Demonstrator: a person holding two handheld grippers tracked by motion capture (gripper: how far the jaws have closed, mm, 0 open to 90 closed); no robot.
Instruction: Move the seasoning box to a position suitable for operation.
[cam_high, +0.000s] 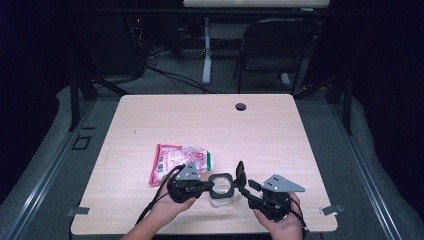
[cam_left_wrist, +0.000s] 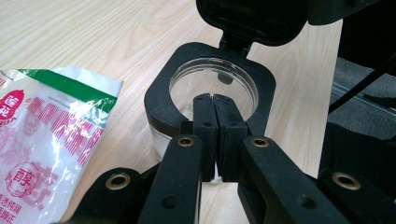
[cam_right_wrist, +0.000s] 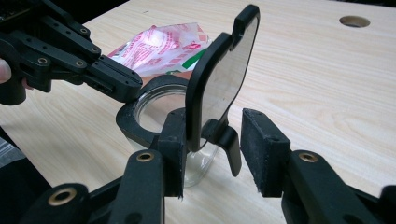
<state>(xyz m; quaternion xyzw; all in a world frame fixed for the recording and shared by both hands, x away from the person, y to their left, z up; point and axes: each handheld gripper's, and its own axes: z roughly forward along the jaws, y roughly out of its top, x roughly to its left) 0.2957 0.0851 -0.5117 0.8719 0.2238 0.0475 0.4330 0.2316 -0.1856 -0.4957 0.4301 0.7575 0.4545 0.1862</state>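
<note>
Left gripper (cam_high: 209, 186) clamps my jar's black rim (cam_left_wrist: 161, 93); right gripper (cam_high: 243, 186) gapes around its raised lid (cam_right_wrist: 224, 79), on a pale wooden bench (cam_high: 280, 135) in a dark room.

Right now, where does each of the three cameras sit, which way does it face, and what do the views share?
High view: above the table's near edge, looking forward and down on the wooden table; both hands hold the left gripper and right gripper.
Left gripper view: rides the left gripper, facing its shut jaws on the clear jar with black square collar.
Right gripper view: rides the right gripper, facing the jar's raised black flip lid between open jaws.
Shared: jar, red-and-white printed plastic bag.
</note>
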